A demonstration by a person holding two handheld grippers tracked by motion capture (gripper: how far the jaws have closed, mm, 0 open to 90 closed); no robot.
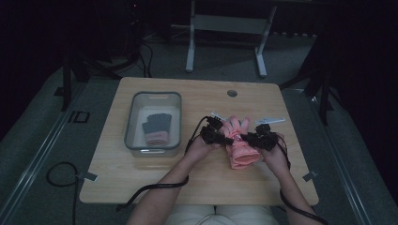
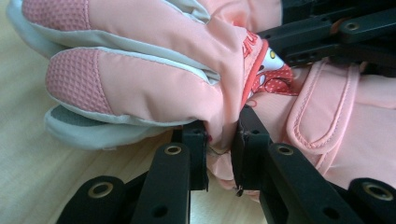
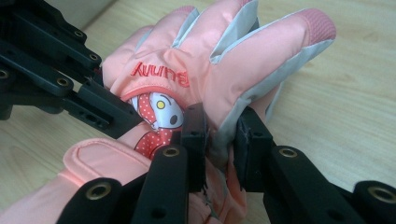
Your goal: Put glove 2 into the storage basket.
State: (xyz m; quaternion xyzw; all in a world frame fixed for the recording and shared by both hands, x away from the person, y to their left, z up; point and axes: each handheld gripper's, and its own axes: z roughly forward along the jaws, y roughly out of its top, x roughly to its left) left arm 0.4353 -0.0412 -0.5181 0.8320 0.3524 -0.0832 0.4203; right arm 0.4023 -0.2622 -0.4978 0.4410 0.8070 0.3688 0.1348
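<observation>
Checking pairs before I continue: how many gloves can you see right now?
2. A pink glove pinched between both tools mid-table, and a dark glove with pink cuff in the clear bin. More may lie hidden under it.

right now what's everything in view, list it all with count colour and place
padded ski glove: one, salmon pink with grey finger trim and a cartoon patch, on the table right of centre, pinched from both sides
clear plastic bin: one, grey-rimmed, on the table's left part
knit glove: one, dark grey with a pink cuff, inside the bin
wooden table: one, light wood, centre
metal frame: one, pale grey, on the floor beyond the table
left gripper: one, black, shut on the ski glove's fabric
right gripper: one, black, shut on the glove's edge
</observation>
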